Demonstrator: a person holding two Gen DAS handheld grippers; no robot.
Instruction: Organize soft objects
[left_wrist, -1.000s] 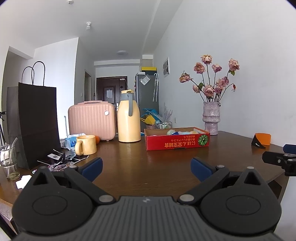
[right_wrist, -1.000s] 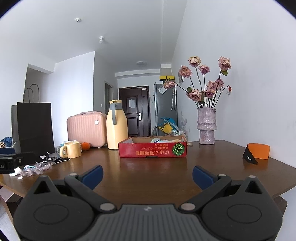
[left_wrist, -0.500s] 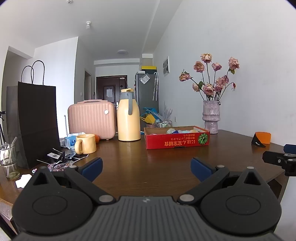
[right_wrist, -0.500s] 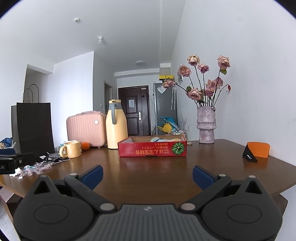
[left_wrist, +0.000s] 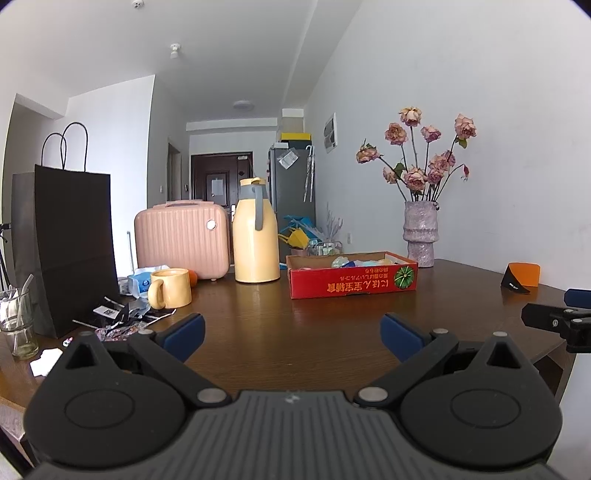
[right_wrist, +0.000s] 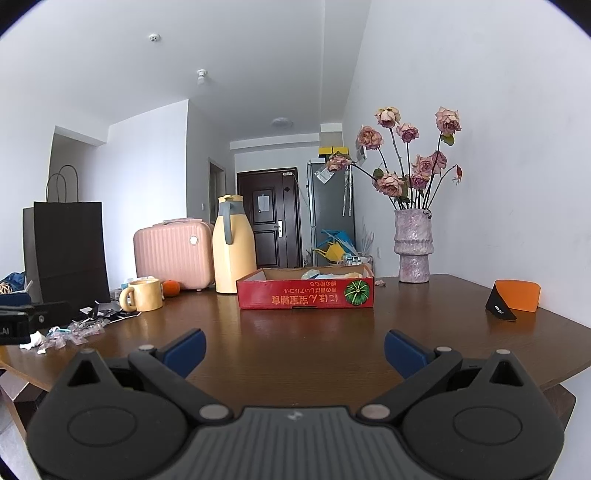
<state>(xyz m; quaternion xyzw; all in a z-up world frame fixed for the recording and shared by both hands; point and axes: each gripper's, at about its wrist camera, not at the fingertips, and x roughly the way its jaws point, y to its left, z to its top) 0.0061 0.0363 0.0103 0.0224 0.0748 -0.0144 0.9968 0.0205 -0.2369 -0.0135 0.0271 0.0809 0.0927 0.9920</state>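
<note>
Dark brown wooden table (left_wrist: 314, 332) under both grippers. One shallow red cardboard tray (right_wrist: 306, 295) mid-table, long axis left-right, pale soft items (right_wrist: 325, 275) inside, count unclear. Left gripper (left_wrist: 291, 328) spread, empty. Right gripper (right_wrist: 295, 343) spread, empty.

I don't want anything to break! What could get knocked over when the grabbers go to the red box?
Both grippers, left and right, are open and empty, short of the red box. The tall yellow jug stands close beside it and might tip. The flower vase stands just behind its far corner; a wide swing could hit it.
</note>
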